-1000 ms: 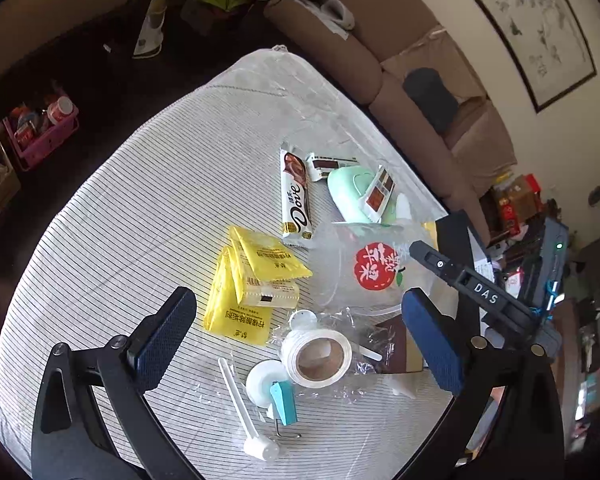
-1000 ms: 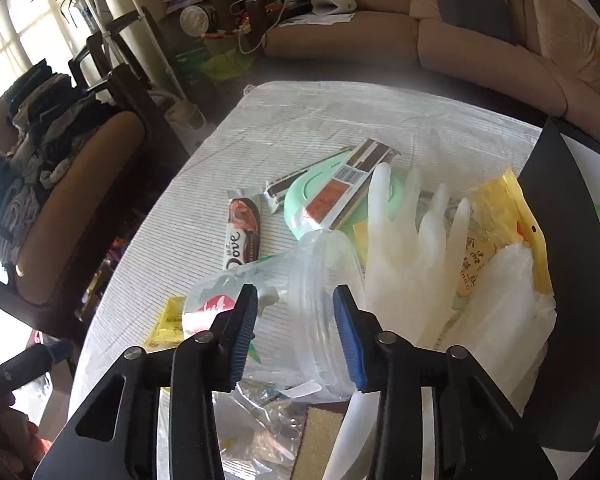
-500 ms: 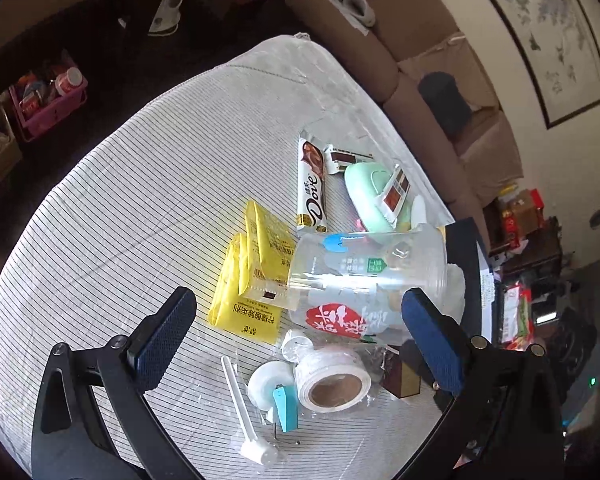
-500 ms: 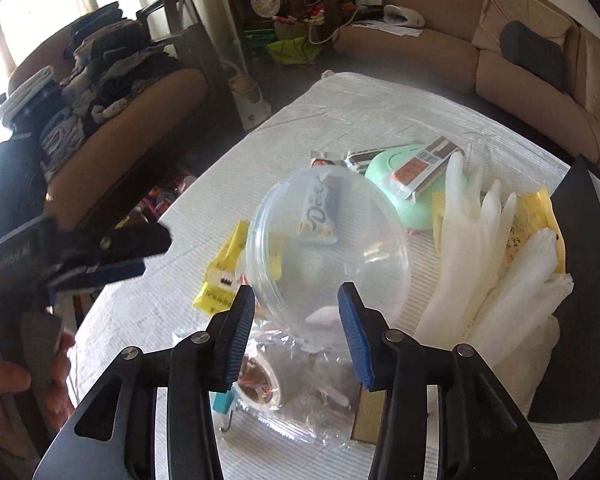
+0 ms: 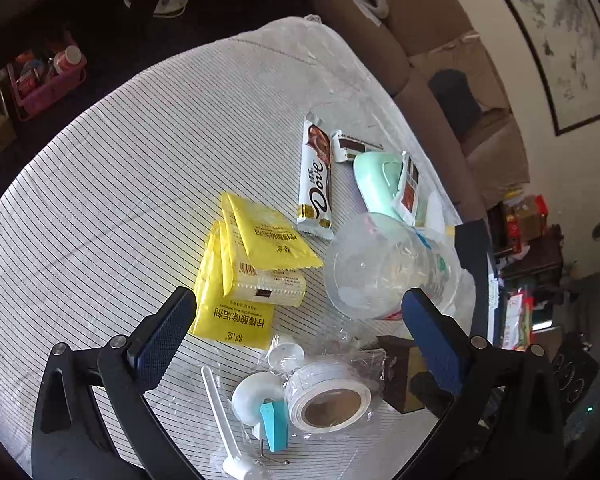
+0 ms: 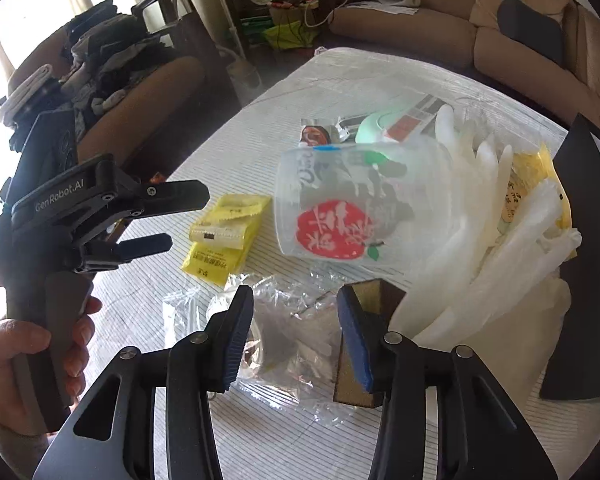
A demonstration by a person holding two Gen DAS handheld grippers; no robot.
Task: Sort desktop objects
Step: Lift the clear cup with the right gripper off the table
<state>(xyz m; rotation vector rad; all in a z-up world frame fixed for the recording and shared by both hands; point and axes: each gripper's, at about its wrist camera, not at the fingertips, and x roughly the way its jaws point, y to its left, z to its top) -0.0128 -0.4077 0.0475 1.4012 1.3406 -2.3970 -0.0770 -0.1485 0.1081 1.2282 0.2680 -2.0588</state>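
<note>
A clear plastic cup [image 6: 340,208] is lying on its side in the middle of the right wrist view, on the striped table [image 6: 260,432], showing a red apple-shaped label with white Chinese characters I cannot read. The right tongs [image 6: 296,336] are opening at the lower centre, with nothing between the blue pads – only crinkled cellophane [image 6: 292,320] lying beneath. At the left edge a hand [image 6: 16,364] is gripping the left tongs [image 6: 188,220], marked "GenRobot.AI", their jaws standing wide apart and empty. In the left wrist view a white chocolate bar [image 5: 316,184] is reading "Dove", just right of yellow sachets [image 5: 256,264] printed in Chinese – a roll of tape [image 5: 328,400] is sitting at lower centre.
</note>
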